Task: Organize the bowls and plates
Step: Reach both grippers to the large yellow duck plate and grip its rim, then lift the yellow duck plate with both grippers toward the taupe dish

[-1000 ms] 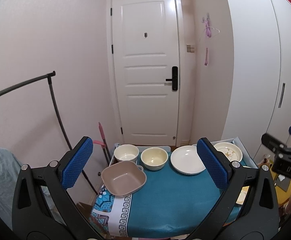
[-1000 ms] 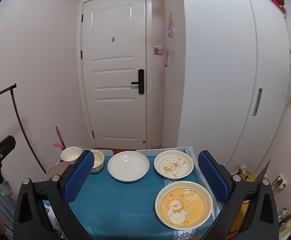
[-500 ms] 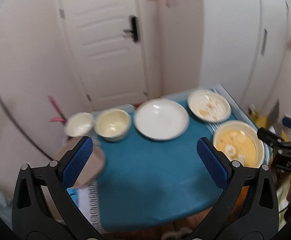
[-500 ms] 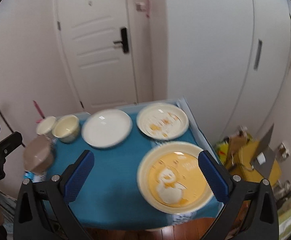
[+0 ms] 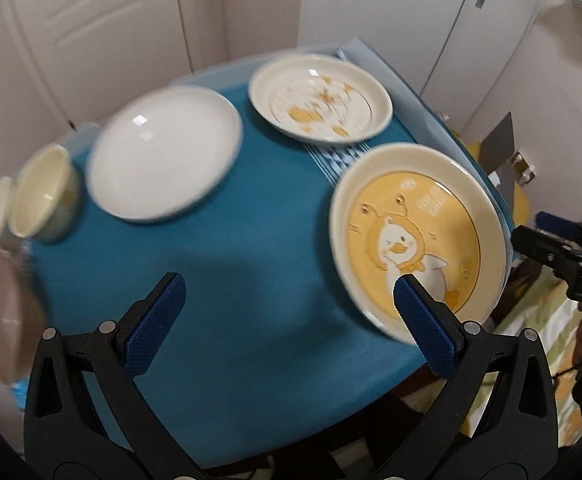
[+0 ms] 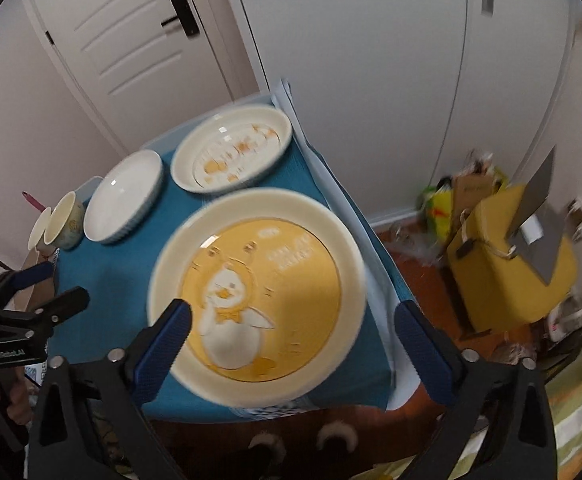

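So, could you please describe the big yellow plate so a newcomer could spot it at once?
Start at the blue tablecloth on the small table by the white door. On its near right corner lies the yellow duck plate, in front of a smaller cream plate. It alone has a yellow centre with a cartoon duck; the white plate is plain.

The left wrist view is aimed steeply down over the surface (image 5: 227, 264) from its near edge, tilted, close. The right wrist view is set further right, nearer the yellow duck plate (image 6: 257, 292), also looking down toward the door (image 6: 131, 40). The duck plate (image 5: 415, 236), white plate (image 5: 163, 160) and patterned plate (image 6: 231, 148) are shared by both views.
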Demonstrator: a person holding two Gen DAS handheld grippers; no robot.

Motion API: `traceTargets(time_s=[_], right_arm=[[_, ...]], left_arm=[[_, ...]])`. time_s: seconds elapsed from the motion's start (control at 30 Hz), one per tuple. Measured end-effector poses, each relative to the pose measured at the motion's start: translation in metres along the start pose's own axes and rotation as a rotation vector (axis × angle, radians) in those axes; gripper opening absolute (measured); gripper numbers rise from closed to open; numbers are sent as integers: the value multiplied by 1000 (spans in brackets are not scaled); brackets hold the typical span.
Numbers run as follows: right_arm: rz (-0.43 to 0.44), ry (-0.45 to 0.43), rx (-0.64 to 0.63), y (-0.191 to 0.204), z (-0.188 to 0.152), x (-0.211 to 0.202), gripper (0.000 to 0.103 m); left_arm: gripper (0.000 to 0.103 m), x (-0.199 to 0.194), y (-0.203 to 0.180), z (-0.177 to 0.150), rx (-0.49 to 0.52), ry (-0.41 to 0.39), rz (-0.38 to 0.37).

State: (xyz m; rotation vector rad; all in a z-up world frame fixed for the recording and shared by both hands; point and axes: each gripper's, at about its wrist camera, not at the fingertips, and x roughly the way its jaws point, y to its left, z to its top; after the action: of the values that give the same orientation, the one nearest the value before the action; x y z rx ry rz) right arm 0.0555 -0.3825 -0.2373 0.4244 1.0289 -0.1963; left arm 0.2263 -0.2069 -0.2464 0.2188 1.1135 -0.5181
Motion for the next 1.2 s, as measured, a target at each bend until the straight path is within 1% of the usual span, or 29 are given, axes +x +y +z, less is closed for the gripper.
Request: traceTargets(time_s=[0.03,0.1,0.13,0.17,0.2,0.23,0.27,0.3,0.33,0.37,0.43,0.5,0.57,0.6,0.7,0.73,0.8,0.87,1.0,1.1,1.2], right_arm=[[24,24,5,-7,1,7,94],[73,74,12,-23,4,24,82],[91,100,8,-30,6,32,78],[111,127,1,-36,8,41,73],[125,143,-5,-39,10,46,70],[144,157,-13,-44,13,53,68],[162,166,-19,-48,15,58,63],[183,181,-27,-50,17,63,59],[198,194,-38,-51,20,68,57],[215,201,-51,-52,23,72,52],[242,214,-68,-54,27,77,48],[256,229,-85,-54,30,82,38],[261,242,-103,-54,30,85,32],[263,242,-116,-52,31,86,27],[258,243,-136,-51,31,86,19],[256,243,-134,-53,31,86,18],[249,245,-130,-55,31,86,15],[249,250,-131,-55,32,85,15],[232,256,-160,-54,33,85,15],[222,250,-165,-55,35,85,15],[214,243,-171,-54,36,82,15]], left_arm=[[101,8,-2,1,-18,20,-11],[98,26,-5,0,-75,57,-31],[92,34,-7,-1,-96,71,-33],[81,45,-10,-1,-120,94,-31],[75,53,-12,-2,-131,112,-25],[66,59,-15,-2,-139,126,-19],[61,64,-18,-3,-148,138,-13],[60,68,-21,-3,-157,146,-6],[58,72,-23,-4,-163,151,1],[56,74,-25,-4,-169,153,5],[54,77,-27,-4,-184,154,20],[46,80,-29,-3,-197,155,30],[37,81,-31,-2,-213,150,24],[36,81,-31,-1,-221,151,21],[26,84,-34,1,-246,158,2],[24,84,-37,2,-240,157,11],[24,84,-38,2,-247,155,25],[23,85,-38,3,-267,154,24],[23,84,-38,4,-272,153,31],[23,67,-38,-1,-271,126,15],[23,58,-43,0,-249,108,35]])
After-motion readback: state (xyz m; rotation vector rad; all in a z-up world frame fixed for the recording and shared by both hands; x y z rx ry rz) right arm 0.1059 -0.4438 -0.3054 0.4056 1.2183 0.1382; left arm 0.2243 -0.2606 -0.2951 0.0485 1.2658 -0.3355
